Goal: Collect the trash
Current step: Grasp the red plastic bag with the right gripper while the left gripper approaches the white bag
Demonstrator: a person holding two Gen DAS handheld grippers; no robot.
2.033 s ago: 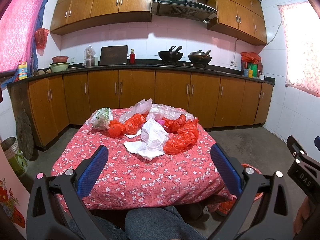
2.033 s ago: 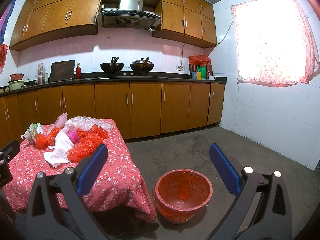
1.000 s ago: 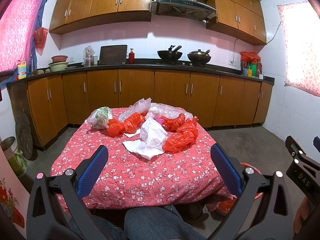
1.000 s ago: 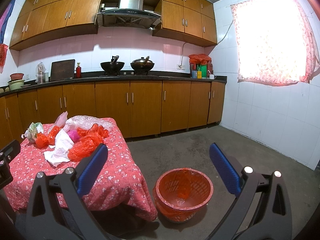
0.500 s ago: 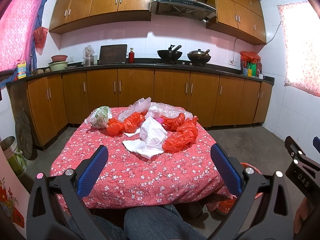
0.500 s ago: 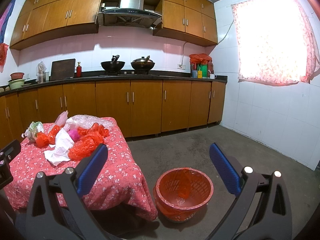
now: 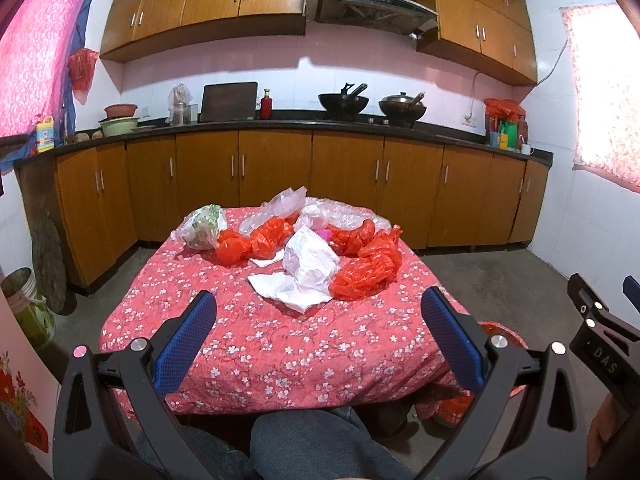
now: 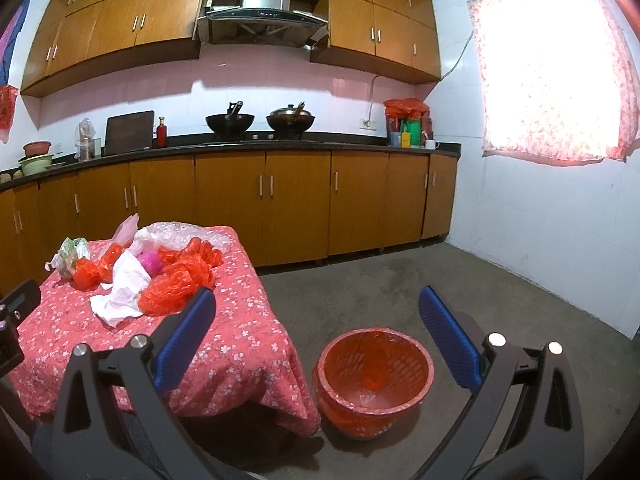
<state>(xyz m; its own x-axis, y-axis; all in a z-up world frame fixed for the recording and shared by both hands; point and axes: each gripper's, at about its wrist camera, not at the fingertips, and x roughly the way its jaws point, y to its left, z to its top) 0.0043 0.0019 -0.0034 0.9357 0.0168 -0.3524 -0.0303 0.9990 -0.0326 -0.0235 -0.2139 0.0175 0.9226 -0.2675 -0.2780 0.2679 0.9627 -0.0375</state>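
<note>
A heap of trash lies on a table with a red flowered cloth [image 7: 260, 344]: crumpled white paper [image 7: 308, 268], red plastic bags [image 7: 368, 268], clear plastic bags [image 7: 344, 216] and a green-printed bag [image 7: 202, 226]. My left gripper [image 7: 320, 340] is open and empty, held above the table's near edge, short of the heap. My right gripper [image 8: 316, 336] is open and empty, held right of the table above a red trash basket [image 8: 374, 380] with a red liner on the floor. The heap also shows in the right wrist view [image 8: 160, 276].
Wooden kitchen cabinets [image 7: 280, 184] with a dark countertop run behind the table, with two woks [image 7: 344, 102] on the stove. A bucket [image 7: 24, 304] stands on the floor at left. My knee [image 7: 316, 444] is below the left gripper. Bare grey floor [image 8: 460, 280] lies right of the table.
The view has shifted very slightly; both grippers stay open and empty, and the trash has not moved.
</note>
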